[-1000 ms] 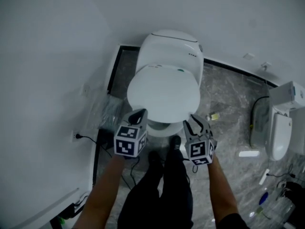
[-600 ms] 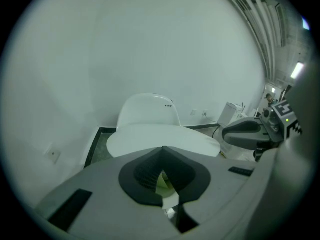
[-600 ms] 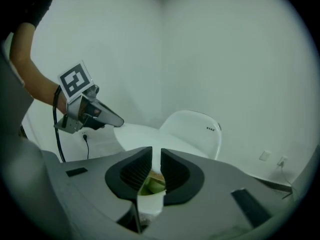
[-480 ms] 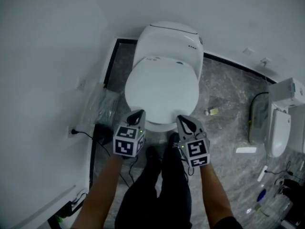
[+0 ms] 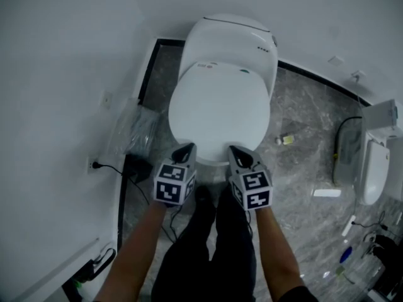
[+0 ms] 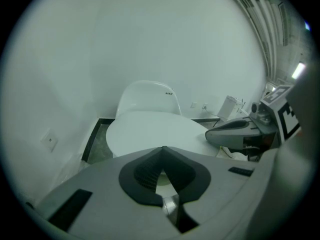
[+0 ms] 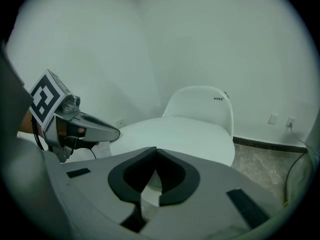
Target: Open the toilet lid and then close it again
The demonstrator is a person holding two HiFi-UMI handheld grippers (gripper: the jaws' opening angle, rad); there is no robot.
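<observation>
left gripper (image 5: 184,150) shut; right gripper (image 5: 237,152) just closed empty, side by side.

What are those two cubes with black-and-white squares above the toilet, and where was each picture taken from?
No robot here: a person holds a tool in each hand, the left gripper and the right gripper. Each has two fingers and a patterned cube, which is part of it. One picture comes from a camera on the person's head, looking down; the other two from cameras riding on each gripper, looking along its fingers. Below stands a white toilet, its lid down, on a grey marbled floor. Both pairs of fingers are shut and hold nothing; the right pair has just been closing, with nothing between.
</observation>
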